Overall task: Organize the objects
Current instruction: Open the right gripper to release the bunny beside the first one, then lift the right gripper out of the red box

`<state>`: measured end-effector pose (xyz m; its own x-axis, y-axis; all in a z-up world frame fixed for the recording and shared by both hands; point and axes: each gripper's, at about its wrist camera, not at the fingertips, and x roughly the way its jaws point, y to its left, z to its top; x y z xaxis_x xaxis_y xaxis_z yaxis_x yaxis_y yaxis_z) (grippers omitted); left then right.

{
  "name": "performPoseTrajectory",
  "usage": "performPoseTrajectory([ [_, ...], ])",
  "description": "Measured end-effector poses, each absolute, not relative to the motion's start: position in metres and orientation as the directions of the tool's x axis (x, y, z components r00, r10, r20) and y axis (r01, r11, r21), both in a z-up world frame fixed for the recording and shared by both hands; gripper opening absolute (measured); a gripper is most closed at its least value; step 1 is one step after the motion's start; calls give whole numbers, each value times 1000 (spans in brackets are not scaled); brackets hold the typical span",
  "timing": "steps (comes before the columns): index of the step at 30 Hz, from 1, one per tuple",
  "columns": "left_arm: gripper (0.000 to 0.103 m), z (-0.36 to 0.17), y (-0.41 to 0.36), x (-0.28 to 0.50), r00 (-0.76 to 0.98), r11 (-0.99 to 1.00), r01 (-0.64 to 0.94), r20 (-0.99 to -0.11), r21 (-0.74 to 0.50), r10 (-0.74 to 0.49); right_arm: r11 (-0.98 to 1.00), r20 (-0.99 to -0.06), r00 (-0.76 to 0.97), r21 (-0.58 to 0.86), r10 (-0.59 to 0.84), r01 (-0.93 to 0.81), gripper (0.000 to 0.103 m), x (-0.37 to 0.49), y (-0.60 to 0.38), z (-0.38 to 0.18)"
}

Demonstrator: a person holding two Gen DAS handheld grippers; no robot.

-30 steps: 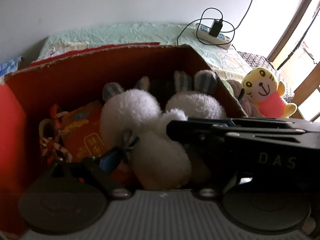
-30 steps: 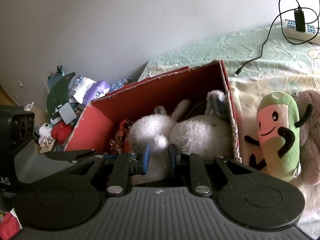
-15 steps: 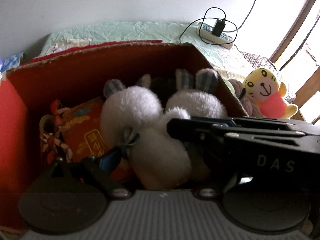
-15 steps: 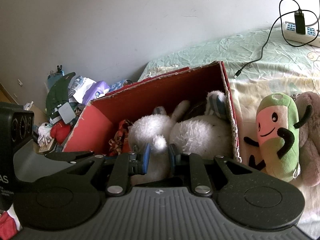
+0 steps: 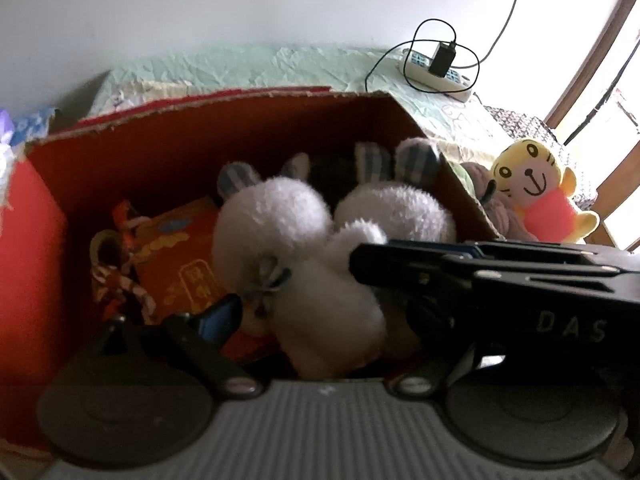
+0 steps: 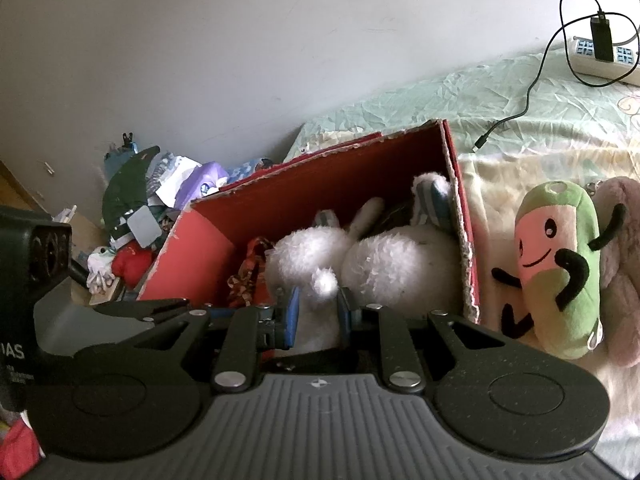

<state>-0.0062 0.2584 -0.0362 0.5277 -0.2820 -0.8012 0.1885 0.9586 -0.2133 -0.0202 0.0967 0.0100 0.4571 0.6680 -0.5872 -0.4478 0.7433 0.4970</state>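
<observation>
A red cardboard box point(image 5: 160, 152) sits on the bed and holds two white plush rabbits with striped ears. The nearer white rabbit point(image 5: 276, 220) lies with its body toward me, and the second rabbit point(image 5: 400, 212) rests against the box's right wall. My right gripper point(image 6: 318, 314) is shut on the nearer rabbit's body point(image 6: 316, 320), just below its round tail. In the left wrist view it reaches in from the right as a black clamp point(image 5: 368, 260). My left gripper point(image 5: 328, 312) stands wide open around that body. Its left pad point(image 5: 220, 316) is clear of the plush; its right finger is hidden.
A red printed packet point(image 5: 180, 256) and a patterned cord lie in the box's left half. Right of the box lie a green-and-pink plush point(image 6: 560, 272), a pink plush point(image 6: 624, 280) and a yellow tiger plush point(image 5: 536, 200). A power strip point(image 5: 436, 68) with cable lies behind. Clutter point(image 6: 152, 200) is piled left.
</observation>
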Motion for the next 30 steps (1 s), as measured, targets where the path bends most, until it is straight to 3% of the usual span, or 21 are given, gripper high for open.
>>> performPoseTrajectory([
  [30, 88, -36, 260, -10, 529, 985, 98, -831, -141, -171, 749, -573, 483, 487, 662, -449, 20, -24, 91, 10],
])
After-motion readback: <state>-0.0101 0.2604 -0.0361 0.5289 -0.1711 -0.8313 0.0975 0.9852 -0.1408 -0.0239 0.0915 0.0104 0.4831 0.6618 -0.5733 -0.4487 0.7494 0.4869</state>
